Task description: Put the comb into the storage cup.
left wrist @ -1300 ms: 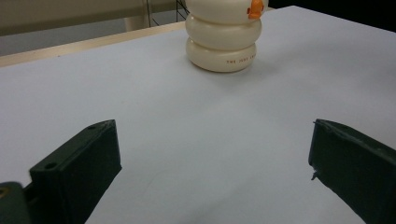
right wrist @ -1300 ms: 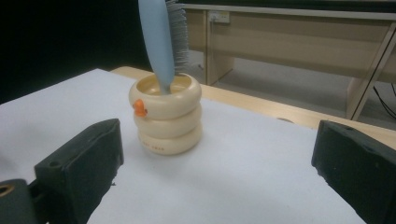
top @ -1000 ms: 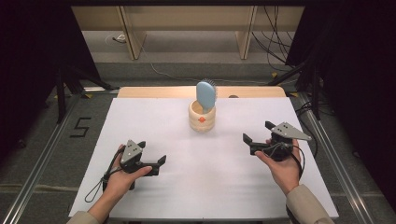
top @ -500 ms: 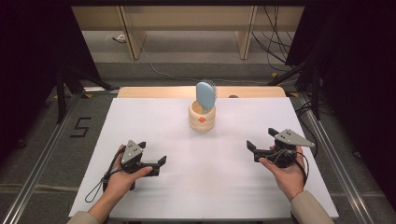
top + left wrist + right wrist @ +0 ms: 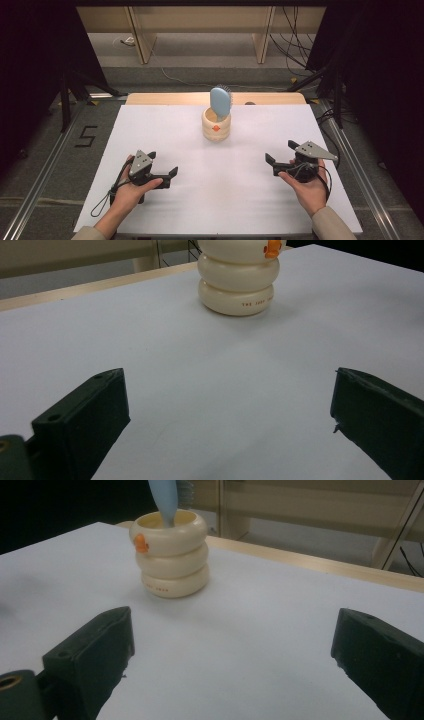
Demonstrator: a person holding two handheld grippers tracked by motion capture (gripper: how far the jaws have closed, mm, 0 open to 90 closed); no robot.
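On a white worktop with a bare wooden strip along its far edge, a person's two hands rest near the front, each holding a black two-jaw gripper. Beyond the far edge stand pale wooden legs on a grey floor, with cables trailing at the right; a "5" is marked on the floor off the worktop's left edge.

At mid-width, near the far edge, stands a cream holder shaped like three stacked rings, upright, with a small orange mark on its front. A blue brush stands in it, head up, leaning slightly to the right, bristles showing at its far side. In the right gripper view the brush handle goes down inside the holder's rim; in the left gripper view the holder sits ahead, well apart from the jaws.

Near the front left corner the left hand holds the left gripper, its jaws wide apart and holding nothing, pointing right along the surface. Near the right edge the right hand holds the right gripper, jaws likewise wide apart and holding nothing, pointing left. Both grippers are well apart from the holder, and a cable loops from the left one toward the front edge.
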